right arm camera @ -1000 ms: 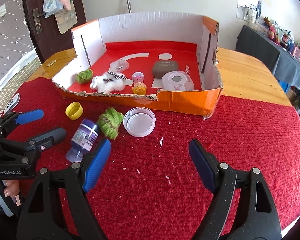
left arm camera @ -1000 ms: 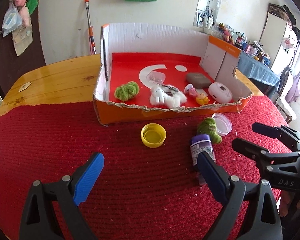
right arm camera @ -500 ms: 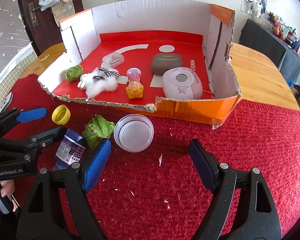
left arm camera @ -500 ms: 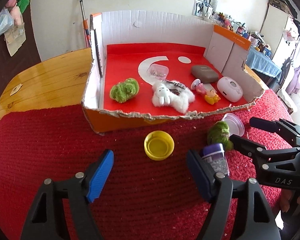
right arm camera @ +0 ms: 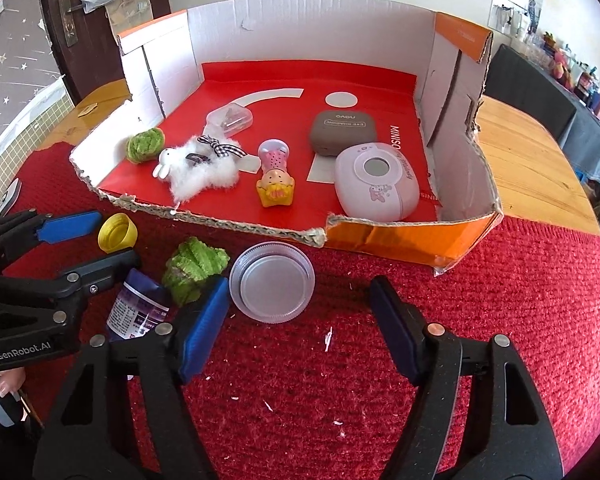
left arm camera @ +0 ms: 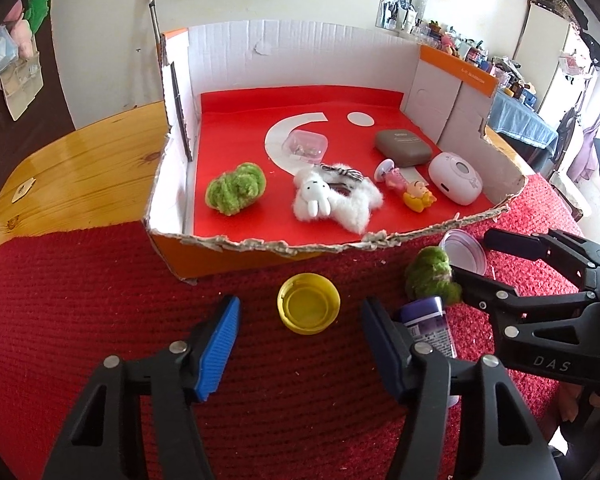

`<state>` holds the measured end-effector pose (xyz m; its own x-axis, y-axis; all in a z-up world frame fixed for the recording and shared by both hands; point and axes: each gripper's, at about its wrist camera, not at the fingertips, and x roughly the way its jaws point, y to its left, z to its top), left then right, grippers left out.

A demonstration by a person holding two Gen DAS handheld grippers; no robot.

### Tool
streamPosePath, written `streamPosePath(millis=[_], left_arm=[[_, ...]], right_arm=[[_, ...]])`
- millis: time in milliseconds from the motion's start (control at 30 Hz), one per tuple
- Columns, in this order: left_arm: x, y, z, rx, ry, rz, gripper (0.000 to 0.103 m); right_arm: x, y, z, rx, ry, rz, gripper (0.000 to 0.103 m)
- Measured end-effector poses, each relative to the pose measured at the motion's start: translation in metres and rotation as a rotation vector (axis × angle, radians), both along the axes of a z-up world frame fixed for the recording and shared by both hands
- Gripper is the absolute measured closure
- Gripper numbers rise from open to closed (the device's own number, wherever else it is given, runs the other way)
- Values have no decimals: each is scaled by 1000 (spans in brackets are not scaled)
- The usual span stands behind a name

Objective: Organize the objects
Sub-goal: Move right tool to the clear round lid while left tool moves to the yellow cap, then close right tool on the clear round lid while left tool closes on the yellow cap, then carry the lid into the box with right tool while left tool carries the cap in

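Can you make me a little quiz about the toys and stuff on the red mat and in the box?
1. True or false: the yellow cap lies inside the cardboard box.
2. What lies between the fingers of the left gripper: A) yellow cap, B) white bunny, C) grey case?
3. Fill in: on the mat, the green fluffy ball lies beside the clear ____.

Key
1. False; it lies on the red mat in front of the box.
2. A
3. lid
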<state>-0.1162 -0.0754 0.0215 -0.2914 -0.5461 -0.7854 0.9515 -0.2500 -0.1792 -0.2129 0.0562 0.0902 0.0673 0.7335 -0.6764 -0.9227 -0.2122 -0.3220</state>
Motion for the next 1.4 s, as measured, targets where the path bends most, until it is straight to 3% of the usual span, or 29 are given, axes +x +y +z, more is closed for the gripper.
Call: streamPosePath(millis=[133,300,1400], left_arm=[[-1,0,0,-3,-7,-2,45],[-1,1,1,-6,-2,-11,69],[-2,41,44,-96,48,-39,71]], right_arm=[[-3,-1,-1,7,-12,10,41],[-7,-5,-2,14,-18,39,63],[-16,-49,16,72,-3,173,64]])
